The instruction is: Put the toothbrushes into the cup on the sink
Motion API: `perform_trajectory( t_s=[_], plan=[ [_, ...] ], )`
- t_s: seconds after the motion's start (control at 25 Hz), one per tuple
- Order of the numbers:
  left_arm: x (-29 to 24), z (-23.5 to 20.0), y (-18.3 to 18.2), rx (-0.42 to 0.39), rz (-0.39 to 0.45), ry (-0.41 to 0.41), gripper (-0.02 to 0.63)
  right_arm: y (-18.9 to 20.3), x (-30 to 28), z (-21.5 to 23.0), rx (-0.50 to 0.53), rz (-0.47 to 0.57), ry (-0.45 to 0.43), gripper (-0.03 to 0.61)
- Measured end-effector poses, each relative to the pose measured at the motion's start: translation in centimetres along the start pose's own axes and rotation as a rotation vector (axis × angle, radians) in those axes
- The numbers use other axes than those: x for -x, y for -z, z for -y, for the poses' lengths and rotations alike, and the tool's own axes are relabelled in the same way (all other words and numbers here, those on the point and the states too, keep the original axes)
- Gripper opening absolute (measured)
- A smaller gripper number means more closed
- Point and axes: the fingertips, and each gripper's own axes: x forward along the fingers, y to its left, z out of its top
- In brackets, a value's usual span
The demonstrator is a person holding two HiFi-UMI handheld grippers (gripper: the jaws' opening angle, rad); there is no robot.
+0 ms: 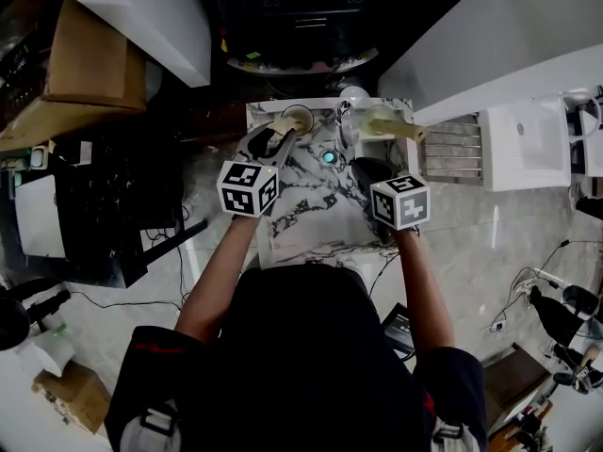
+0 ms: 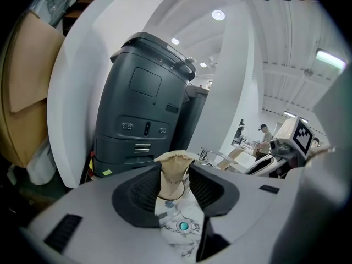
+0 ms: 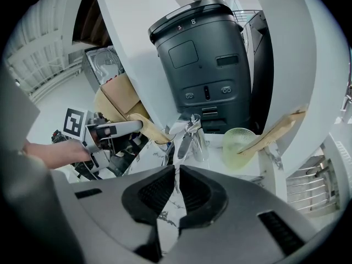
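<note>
A marble-patterned sink (image 1: 301, 217) lies below me. At its back left stands a pale cup (image 1: 300, 118). A tan paper-wrapped toothbrush (image 2: 175, 174) stands between the jaws of my left gripper (image 2: 175, 180), its lower end in that cup. The pads stand wide beside its stem and the gripper (image 1: 273, 141) is open. At the back right a green cup (image 3: 239, 144) holds another wrapped toothbrush (image 3: 278, 128), also seen from above (image 1: 400, 130). My right gripper (image 1: 369, 169) hovers over the basin's right side, its jaws (image 3: 177, 175) shut with nothing between them.
A chrome faucet (image 3: 192, 133) rises between the two cups. The teal drain (image 1: 329, 157) sits mid-basin. A dark grey machine (image 2: 143, 109) stands behind the sink, with white panels on both sides. A metal rack (image 1: 452, 149) is to the right and cardboard boxes (image 1: 94, 55) to the left.
</note>
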Motion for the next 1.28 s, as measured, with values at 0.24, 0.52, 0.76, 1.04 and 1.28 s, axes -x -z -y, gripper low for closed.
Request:
perform_trajectory(
  t_s=[0.24, 0.52, 0.76, 1.04, 1.28],
  plan=[
    [0.2, 0.0, 0.0, -0.003, -0.004, -0.008, 0.153, 0.1, 0.0, 0.0, -0.001, -0.003, -0.003, 0.052],
    [1.5, -0.2, -0.2, -0.008, 0.003, -0.050, 0.153, -0.2, 0.2, 0.0, -0.009, 0.007, -0.005, 0.052],
    [2.8, 0.1, -0.4, -0.012, 0.015, -0.079, 0.153, -1.2, 0.7, -0.5, -0.005, 0.045, -0.027, 0.052],
    [4.0, 1.2, -0.3, -0.009, 0.024, -0.105, 0.152, -1.0, 1.5, -1.3, 0.014, 0.054, -0.052, 0.052],
    [5.0, 2.8, 0.2, -0.008, 0.024, -0.129, 0.111, -0.9, 2.6, -1.0, 0.025, 0.073, -0.068, 0.052]
  ],
)
